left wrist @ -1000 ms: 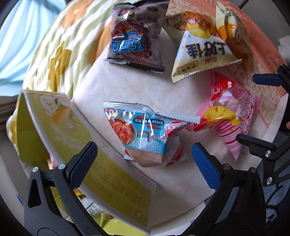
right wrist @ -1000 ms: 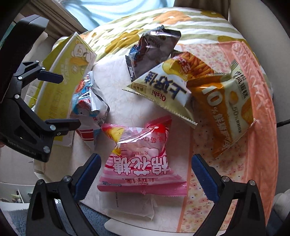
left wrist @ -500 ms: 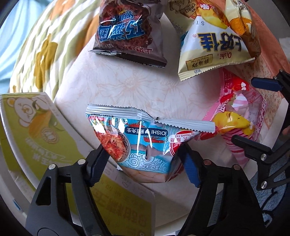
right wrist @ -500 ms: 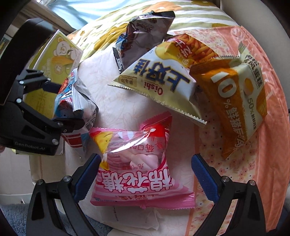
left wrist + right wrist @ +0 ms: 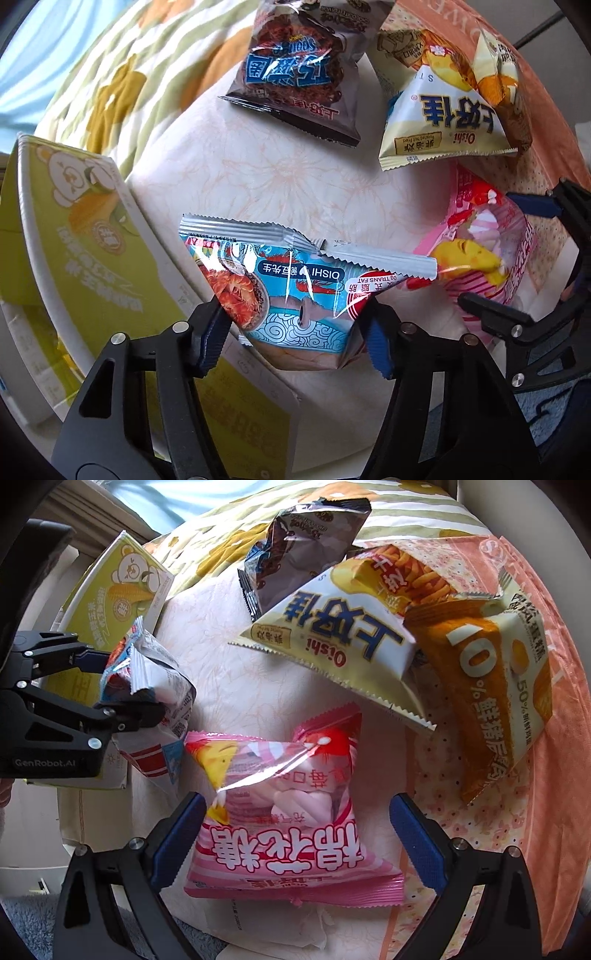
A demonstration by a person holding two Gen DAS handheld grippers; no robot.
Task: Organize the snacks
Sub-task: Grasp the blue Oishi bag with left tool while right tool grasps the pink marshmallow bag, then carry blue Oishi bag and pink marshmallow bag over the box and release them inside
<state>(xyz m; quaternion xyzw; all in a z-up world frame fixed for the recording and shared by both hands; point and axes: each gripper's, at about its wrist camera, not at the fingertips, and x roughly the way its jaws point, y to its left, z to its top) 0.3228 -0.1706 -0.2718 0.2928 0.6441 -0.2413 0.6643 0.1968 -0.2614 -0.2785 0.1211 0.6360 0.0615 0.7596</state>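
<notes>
blue prawn-cracker bag (image 5: 291, 295) | crumpled, upright | beside pink marshmallow bag (image 5: 288, 812), flat

The prawn-cracker bag (image 5: 295, 295) lies between the box (image 5: 85, 258) and marshmallow bag (image 5: 480, 258), apparently touching both.

Patterned tablecloth (image 5: 236, 686): pink bag (image 5: 288, 834), white bag (image 5: 332, 631), brown bag (image 5: 295, 70).

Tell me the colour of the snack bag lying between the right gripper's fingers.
Pink with white stripes and a clear window, the marshmallow bag shows best in the right wrist view.
</notes>
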